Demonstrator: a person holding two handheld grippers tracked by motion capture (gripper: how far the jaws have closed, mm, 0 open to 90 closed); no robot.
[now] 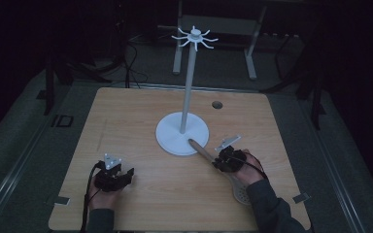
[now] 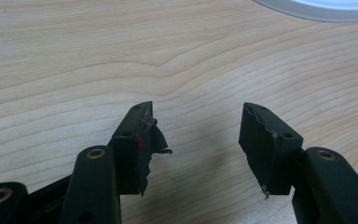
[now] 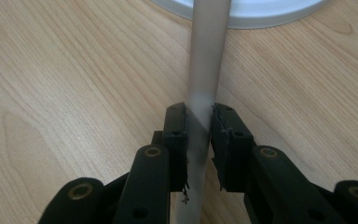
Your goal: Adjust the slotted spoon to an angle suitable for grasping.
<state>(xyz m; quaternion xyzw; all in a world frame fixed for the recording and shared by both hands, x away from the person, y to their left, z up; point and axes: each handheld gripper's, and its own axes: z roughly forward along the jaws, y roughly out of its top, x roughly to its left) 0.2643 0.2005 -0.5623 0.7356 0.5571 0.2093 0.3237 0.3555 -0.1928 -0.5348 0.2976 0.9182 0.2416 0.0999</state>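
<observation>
Wooden table [image 1: 141, 116]; right tongs [image 3: 199, 122] clamp spoon handle [image 3: 207, 56]; left tongs [image 2: 196, 126] agape.

A light wooden table [image 1: 141, 194] stands in a dim room. Near its middle sits a white stand [image 1: 182, 132] with a round flat base, a tall thin pole and a ring of hooked arms at the top. At the near left, the person's left hand holds the left gripper [image 1: 127, 174] low over the bare wood, its jaws apart. At the near right, the right gripper [image 1: 217, 162] closes on the handle of a slotted spoon [image 1: 238, 187]. The handle's tip reaches the base's near edge, and the perforated head lies toward the person. A small dark hole [image 1: 217, 104] shows near the table's far edge.
</observation>
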